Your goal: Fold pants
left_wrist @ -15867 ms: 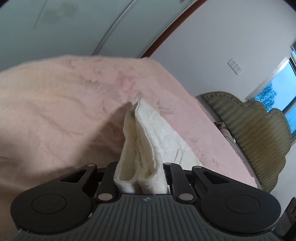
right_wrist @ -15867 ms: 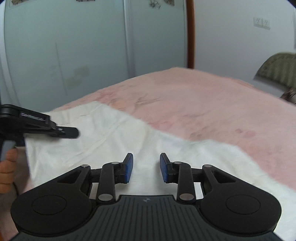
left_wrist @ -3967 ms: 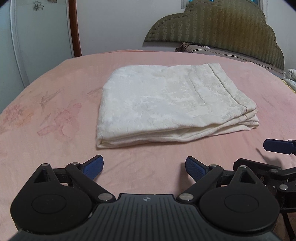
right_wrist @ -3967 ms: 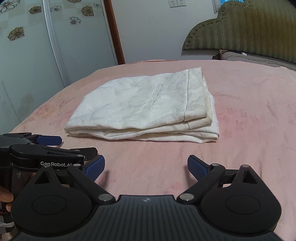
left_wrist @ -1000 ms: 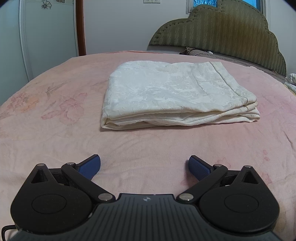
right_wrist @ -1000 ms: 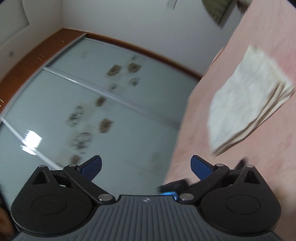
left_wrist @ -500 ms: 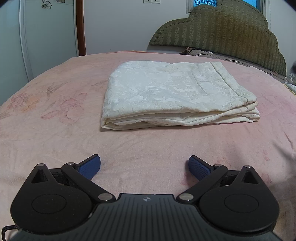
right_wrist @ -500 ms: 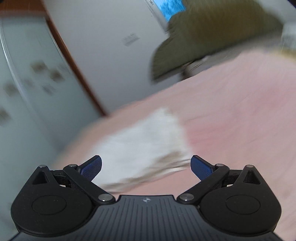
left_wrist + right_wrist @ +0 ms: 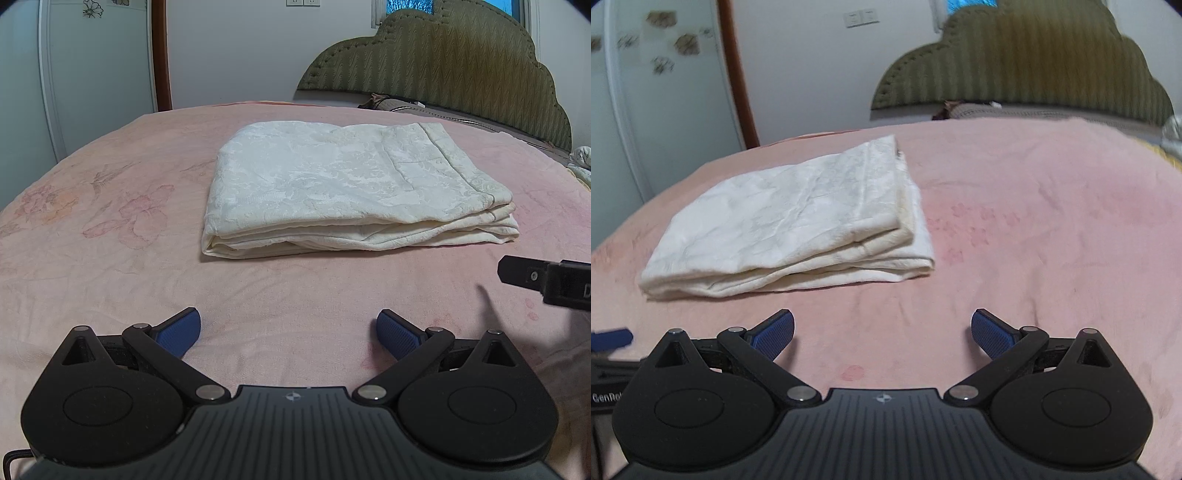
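The cream pants (image 9: 343,184) lie folded into a flat rectangular stack on the pink bed cover (image 9: 110,229); the right wrist view shows the same pants (image 9: 798,221) left of centre. My left gripper (image 9: 289,330) is open, low over the cover and short of the stack's near edge, with nothing between its blue pads. My right gripper (image 9: 882,334) is open too, empty, nearer than the stack's right corner. In the left wrist view, part of the right gripper's black body (image 9: 546,278) enters at the right edge.
A green padded headboard (image 9: 443,62) stands at the far end of the bed, with pillows (image 9: 399,103) below it. Sliding wardrobe doors (image 9: 657,92) and a brown door frame (image 9: 160,55) are at the left. A strip of the left gripper (image 9: 609,338) shows at the left edge.
The right gripper swung from pointing at the wardrobe back down to level over the bed, facing the folded pants. The left gripper has stayed still and open.
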`<move>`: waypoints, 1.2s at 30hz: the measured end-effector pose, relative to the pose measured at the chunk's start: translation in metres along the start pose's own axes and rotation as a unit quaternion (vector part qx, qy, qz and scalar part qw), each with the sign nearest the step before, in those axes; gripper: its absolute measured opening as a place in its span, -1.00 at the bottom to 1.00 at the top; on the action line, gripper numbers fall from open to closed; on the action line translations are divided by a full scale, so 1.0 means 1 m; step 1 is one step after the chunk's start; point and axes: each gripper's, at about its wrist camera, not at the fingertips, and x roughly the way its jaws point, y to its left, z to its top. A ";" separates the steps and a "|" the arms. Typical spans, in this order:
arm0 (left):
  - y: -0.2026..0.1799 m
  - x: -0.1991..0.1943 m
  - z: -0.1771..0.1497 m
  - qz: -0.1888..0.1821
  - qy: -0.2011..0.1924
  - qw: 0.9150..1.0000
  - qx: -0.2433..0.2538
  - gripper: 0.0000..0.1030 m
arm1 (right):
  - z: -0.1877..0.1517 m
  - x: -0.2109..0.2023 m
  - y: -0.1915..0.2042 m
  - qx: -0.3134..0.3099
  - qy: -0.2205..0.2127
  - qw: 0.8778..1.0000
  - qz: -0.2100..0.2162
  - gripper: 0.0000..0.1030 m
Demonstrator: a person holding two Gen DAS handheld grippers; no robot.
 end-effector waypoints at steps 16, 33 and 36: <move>0.000 0.000 0.000 0.000 0.000 1.000 0.000 1.00 | -0.009 0.007 0.031 -0.058 0.023 0.998 -0.004 1.00; 0.019 0.003 0.016 -0.048 0.045 0.998 0.006 0.99 | -0.010 0.009 0.034 -0.083 0.030 0.996 -0.021 1.00; 0.035 -0.004 0.015 -0.054 0.000 0.997 -0.054 0.95 | -0.010 0.010 0.032 -0.078 0.033 0.996 -0.017 1.00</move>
